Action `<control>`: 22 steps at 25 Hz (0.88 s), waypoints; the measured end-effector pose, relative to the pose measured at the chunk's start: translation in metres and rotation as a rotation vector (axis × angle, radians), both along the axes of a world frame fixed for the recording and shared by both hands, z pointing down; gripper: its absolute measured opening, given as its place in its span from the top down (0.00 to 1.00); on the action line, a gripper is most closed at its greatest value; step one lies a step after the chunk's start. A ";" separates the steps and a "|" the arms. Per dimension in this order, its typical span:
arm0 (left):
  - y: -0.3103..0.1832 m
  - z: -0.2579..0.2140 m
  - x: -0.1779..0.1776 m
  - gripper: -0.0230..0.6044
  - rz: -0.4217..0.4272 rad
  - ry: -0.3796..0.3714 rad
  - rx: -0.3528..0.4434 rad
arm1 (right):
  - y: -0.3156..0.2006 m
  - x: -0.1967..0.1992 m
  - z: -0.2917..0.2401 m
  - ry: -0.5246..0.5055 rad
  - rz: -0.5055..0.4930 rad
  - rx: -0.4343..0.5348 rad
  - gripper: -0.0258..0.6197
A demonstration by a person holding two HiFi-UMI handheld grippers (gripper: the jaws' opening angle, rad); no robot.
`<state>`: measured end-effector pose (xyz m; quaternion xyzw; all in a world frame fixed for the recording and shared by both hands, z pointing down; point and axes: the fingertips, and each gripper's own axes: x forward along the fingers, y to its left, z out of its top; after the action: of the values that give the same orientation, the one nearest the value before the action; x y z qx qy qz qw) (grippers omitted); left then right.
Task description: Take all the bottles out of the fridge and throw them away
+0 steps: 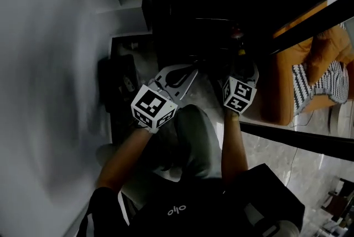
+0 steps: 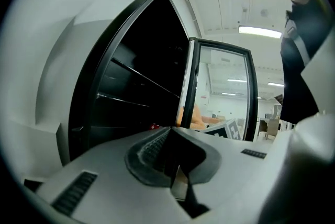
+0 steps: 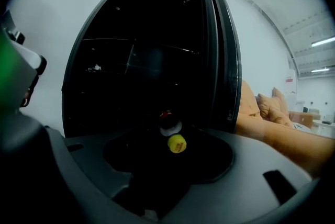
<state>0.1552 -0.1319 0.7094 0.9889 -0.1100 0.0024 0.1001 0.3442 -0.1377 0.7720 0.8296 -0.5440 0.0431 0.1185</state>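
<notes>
**Bottles.** The bottles (image 3: pixel 170 127) are inside the fridge (image 3: pixel 141 50), low down and towards the front. The right gripper view shows three caps in a tight cluster: a yellow cap (image 3: pixel 177 143) nearest, a white cap (image 3: pixel 168 126) behind it and a red cap (image 3: pixel 165 113) furthest back. The bottle bodies are lost in the dark. The shelves above look bare, though the interior is too dim to be sure.

**Right gripper.** The right gripper (image 3: pixel 168 157) is released, its jaws standing apart and pointed at the cluster. The caps show through the gap but lie beyond the jaws, and nothing is gripped.

**Left gripper.** The left gripper (image 2: pixel 170 136) is clenched tip to tip on nothing. It faces the fridge opening beside the glass door (image 2: pixel 225 92).

**Surroundings.** The door stands wide open. An orange sofa (image 1: pixel 296 70) sits to the right, beyond the door. No bin appears in any view.

**Progress.**
- Done: the fridge is opened and both grippers are at the lower compartment.
- Outstanding: at least three bottles remain to be lifted out, and all of the throwing away is to come.
- Assessment: the task is at an early stage, with a first grasp by the right gripper apparently next.
</notes>
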 end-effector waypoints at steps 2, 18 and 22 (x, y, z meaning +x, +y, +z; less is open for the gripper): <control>-0.002 0.008 -0.002 0.96 -0.005 0.010 0.011 | -0.007 0.003 0.012 -0.004 0.021 -0.005 0.60; -0.014 0.034 -0.017 0.96 -0.015 0.054 0.047 | -0.041 0.005 0.028 -0.016 0.018 0.035 0.60; -0.021 0.032 -0.013 0.96 -0.016 0.063 0.059 | -0.052 0.012 0.033 -0.028 0.029 0.033 0.60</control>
<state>0.1427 -0.1527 0.7409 0.9901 -0.1147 -0.0326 0.0745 0.3563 -0.1896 0.8054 0.8385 -0.5342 0.0475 0.0964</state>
